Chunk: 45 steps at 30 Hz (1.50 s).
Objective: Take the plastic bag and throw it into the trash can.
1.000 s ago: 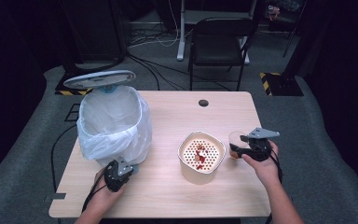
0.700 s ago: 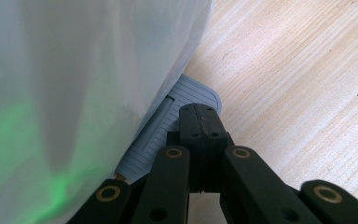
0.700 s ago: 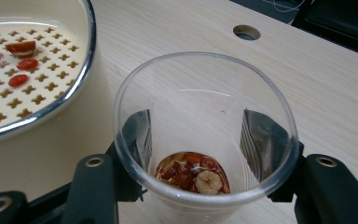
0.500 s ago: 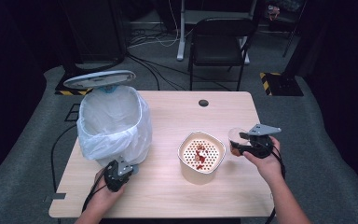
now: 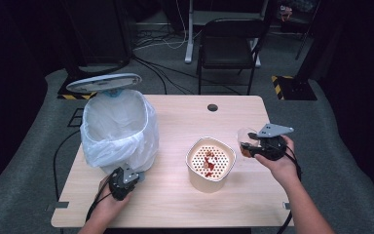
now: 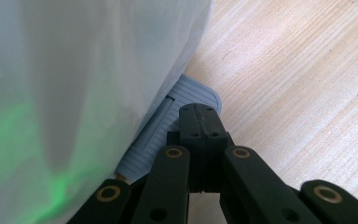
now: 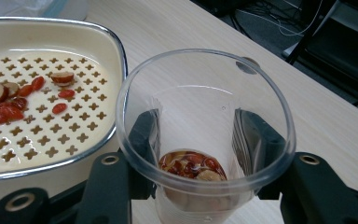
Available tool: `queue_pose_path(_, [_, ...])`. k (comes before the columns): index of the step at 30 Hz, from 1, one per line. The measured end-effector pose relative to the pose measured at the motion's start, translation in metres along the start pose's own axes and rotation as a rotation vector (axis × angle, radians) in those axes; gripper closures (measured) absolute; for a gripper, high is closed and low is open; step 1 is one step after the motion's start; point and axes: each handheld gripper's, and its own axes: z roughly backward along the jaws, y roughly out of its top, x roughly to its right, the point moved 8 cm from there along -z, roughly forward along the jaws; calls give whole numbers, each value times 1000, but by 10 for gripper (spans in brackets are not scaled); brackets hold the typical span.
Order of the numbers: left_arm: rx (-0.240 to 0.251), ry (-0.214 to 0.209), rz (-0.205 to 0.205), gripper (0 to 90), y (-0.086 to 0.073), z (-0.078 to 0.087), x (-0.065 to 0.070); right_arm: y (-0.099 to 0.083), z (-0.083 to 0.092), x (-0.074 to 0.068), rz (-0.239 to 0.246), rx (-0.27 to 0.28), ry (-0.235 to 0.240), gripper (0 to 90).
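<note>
Right gripper [image 5: 247,146] raised clear cup [image 7: 205,140] beside strainer rim [image 7: 116,46]

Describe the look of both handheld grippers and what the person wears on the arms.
Both tools are black: the left gripper and right gripper have linked bars with brass-coloured rivets. A grey three-cornered plate tops the right one. A black cable trails from each. The forearms are bare, no sleeves in view.

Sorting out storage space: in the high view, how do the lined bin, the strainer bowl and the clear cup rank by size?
1. Lined bin, clearly largest.
2. Strainer bowl, middle.
3. Clear cup, smallest; it is lifted off the table, nearer the camera, yet looks smallest.
</note>
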Motion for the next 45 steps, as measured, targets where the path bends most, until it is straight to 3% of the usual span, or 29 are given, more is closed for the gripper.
queue_pose_path(5, [0, 0, -1, 900, 0, 0, 0, 7, 3, -1, 22, 6, -7, 523])
queue_pose_path(9, [0, 0, 0, 900, 0, 0, 0, 14, 5, -5, 68, 9, -24, 526])
queue_pose_path(18, [0, 0, -1, 900, 0, 0, 0, 23, 7, -13, 105, 28, -5, 526])
queue_pose_path(29, [-5, 1, -2, 900, 0, 0, 0, 30, 9, -20, 228, 22, -22, 526])
queue_pose_path(45, [-5, 1, -2, 900, 0, 0, 0, 37, 5, -31, 352, 14, -13, 527])
